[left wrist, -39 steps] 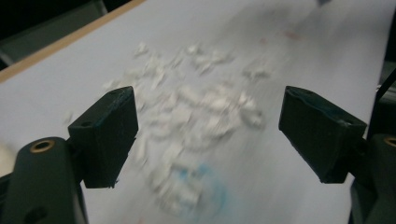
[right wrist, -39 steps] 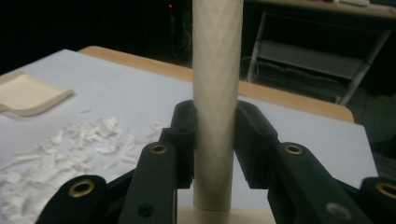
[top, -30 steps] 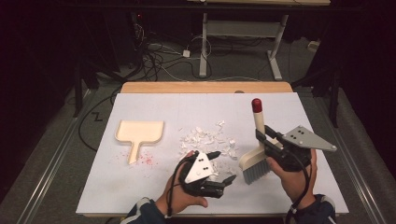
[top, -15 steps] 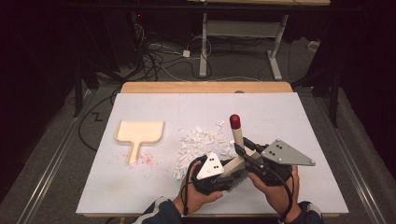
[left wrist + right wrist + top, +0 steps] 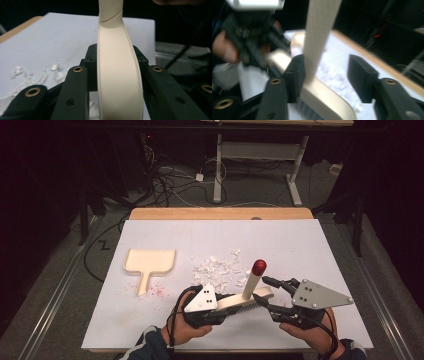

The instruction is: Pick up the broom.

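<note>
Two grippers meet at a brush (image 5: 248, 299) near the table's (image 5: 300, 245) front edge, and the step in hand looks like a handover of that brush on the way to sweeping. The left gripper (image 5: 220, 312) is clamped on the brush's cream back, which runs up between its jaws in the left gripper view (image 5: 119, 75). The right gripper (image 5: 267, 295) stands spread around the upright, red-tipped handle (image 5: 254, 282); in the right gripper view one jaw touches the handle (image 5: 318, 32) and the other stands well clear. White scraps (image 5: 217, 269) lie just beyond the brush, and a dustpan (image 5: 148, 262) rests to the left, apart from them. Next, the right gripper probably needs to pull clear, or close again for a new hold, before bristles drag scraps toward the dustpan. Both hands sit low, forearms entering from below, grippers pointing inward at each other.
</note>
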